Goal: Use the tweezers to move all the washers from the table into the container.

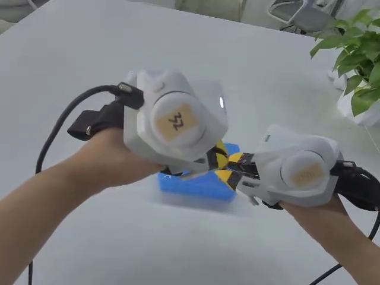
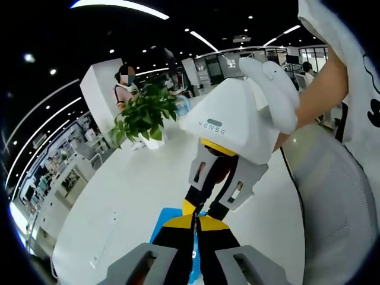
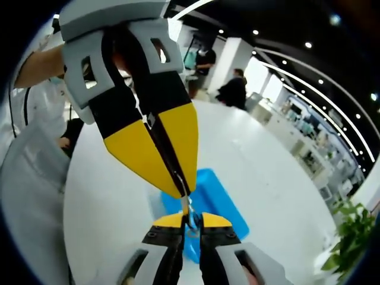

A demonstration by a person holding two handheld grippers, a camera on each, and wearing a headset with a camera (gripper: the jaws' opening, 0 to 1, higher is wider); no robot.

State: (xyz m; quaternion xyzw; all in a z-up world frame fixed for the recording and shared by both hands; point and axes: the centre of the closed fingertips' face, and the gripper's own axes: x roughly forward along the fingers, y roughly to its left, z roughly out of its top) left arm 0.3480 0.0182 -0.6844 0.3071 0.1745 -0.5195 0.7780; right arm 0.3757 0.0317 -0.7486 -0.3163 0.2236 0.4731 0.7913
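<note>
My left gripper (image 1: 221, 159) and right gripper (image 1: 233, 167) meet tip to tip just above the blue container (image 1: 196, 185) on the white table (image 1: 83, 53). In the right gripper view the left gripper (image 3: 181, 189) comes down from the top, shut on thin metal tweezers (image 3: 186, 206). Their tip runs into the narrow gap of my right gripper (image 3: 190, 224), which is shut around it. The left gripper view has my own jaws (image 2: 196, 224) shut and facing the right gripper (image 2: 196, 208). The container (image 3: 221, 202) lies below both; its inside is hidden.
A potted plant (image 1: 355, 56) stands at the table's far right edge, also seen as the plant (image 2: 142, 116). A black cable (image 1: 62, 122) trails from the left gripper. A chair (image 1: 300, 13) stands beyond the table. People (image 3: 234, 89) stand in the background.
</note>
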